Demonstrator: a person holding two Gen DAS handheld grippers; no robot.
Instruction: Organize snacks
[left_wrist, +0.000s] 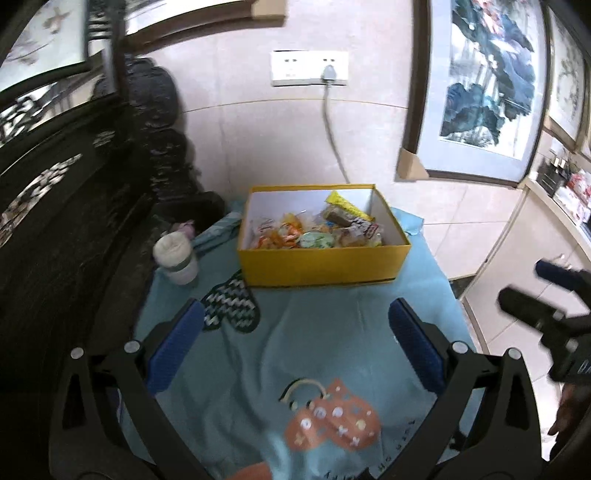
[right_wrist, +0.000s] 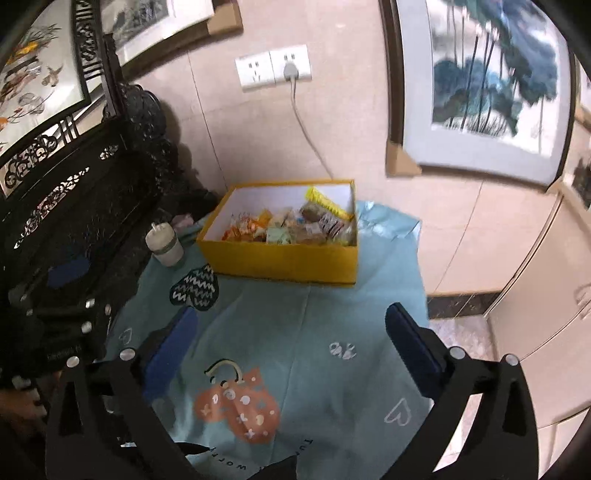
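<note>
Jaws of both grippers gape empty — cup (left_wrist: 176, 259) beside yellow box (left_wrist: 321, 264) of snacks (left_wrist: 314, 230).

Bare blue cloth (left_wrist: 317, 332) ahead of my tool open to pass, yellow box (left_wrist: 321, 264) blocking beyond, white cup (left_wrist: 176, 260) left, dark carved cabinet (left_wrist: 55, 206) crowding left edge
</note>
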